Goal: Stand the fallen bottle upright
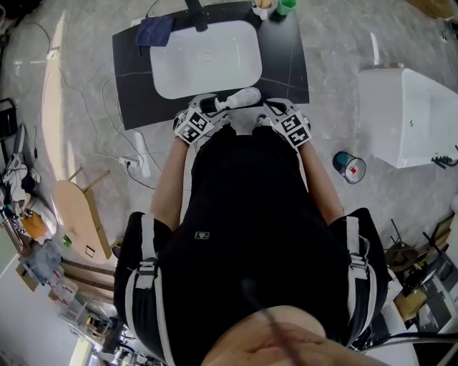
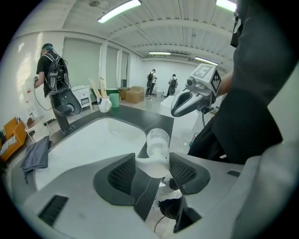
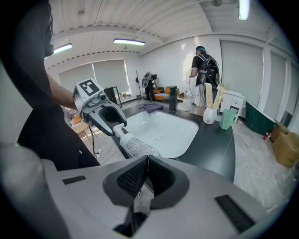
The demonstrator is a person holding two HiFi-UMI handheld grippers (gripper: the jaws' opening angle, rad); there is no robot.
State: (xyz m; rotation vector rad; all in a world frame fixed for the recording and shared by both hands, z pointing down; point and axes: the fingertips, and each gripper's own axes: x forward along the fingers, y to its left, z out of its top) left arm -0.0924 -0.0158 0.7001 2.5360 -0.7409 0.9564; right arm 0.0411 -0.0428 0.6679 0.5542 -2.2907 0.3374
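A white plastic bottle [image 1: 240, 99] with a printed label hangs slanted over the front edge of the black counter [image 1: 136, 107], just in front of the white sink [image 1: 164, 71]. My left gripper [image 1: 217, 107] is shut on its neck end; in the left gripper view the pale neck [image 2: 152, 165] sits between both pads and the body [image 2: 158, 140] points away. In the right gripper view the bottle [image 3: 138, 147] slopes from the left gripper [image 3: 114, 123] down toward my right gripper [image 3: 147, 175], whose jaws are shut with nothing between them. The right gripper [image 1: 261, 114] is beside the bottle's base.
A blue cloth [image 1: 155, 31] and a dark faucet [image 1: 197, 14] sit behind the sink, and a green cup [image 1: 286, 6] at the counter's far right corner. A white cabinet [image 1: 408, 118] and a tape roll [image 1: 349, 166] are on the right. Wooden boards [image 1: 79, 214] and cables lie left. Other people stand in the background.
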